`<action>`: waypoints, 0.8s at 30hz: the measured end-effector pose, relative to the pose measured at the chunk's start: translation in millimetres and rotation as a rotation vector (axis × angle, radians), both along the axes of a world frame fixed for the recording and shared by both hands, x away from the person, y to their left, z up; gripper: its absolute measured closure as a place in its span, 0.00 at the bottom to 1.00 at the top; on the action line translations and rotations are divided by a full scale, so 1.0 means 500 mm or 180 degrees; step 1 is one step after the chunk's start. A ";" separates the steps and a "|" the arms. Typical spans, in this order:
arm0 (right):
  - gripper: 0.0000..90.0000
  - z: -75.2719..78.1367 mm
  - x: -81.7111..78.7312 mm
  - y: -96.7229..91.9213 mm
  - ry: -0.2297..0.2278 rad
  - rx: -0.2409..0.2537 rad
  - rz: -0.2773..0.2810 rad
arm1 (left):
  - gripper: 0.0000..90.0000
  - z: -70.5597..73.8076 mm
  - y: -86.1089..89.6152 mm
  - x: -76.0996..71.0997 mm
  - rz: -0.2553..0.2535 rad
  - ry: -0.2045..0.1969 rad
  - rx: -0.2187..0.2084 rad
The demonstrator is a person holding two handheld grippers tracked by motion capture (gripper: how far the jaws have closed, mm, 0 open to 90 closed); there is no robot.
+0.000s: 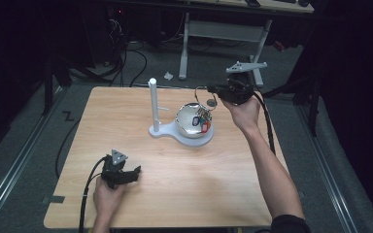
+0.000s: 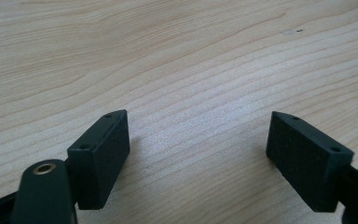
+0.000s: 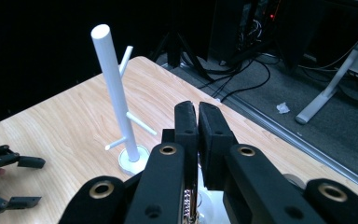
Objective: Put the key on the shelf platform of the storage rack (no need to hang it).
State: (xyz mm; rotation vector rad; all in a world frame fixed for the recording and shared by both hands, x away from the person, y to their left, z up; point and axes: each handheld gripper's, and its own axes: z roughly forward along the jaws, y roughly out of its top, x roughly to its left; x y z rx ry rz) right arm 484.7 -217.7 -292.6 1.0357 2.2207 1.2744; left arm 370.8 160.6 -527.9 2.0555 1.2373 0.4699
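Note:
A white post (image 1: 153,104) with side pegs stands on a white base joined to a round shiny bowl (image 1: 183,127). Several keys with coloured tags (image 1: 202,121) lie in the bowl. My right gripper (image 1: 209,89) hovers just behind and above the bowl, shut on a thin key ring (image 1: 215,99) with a round grey tag dangling from it. In the right gripper view the jaws (image 3: 198,106) are pressed together and point toward the post (image 3: 116,93). My left gripper (image 1: 137,174) rests open on the table near the front left, with bare wood between its fingers (image 2: 198,122).
The wooden table (image 1: 199,184) has a broad bare stretch in front of the bowl. Past its far edge are a grey floor, cables (image 1: 126,58) and a white desk frame (image 1: 223,34). The left gripper (image 3: 31,182) lies at the left of the right gripper view.

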 end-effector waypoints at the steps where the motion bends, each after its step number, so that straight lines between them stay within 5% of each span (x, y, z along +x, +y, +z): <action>1: 0.97 -0.002 0.002 0.001 0.0003 0.0007 -0.0008 | 0.24 0.000 0.000 0.000 0.0000 -0.0001 0.0001; 24: 0.97 -0.071 0.042 0.029 0.0151 -0.0037 -0.0013 | 0.24 0.000 0.000 -0.001 -0.0013 0.0001 0.0002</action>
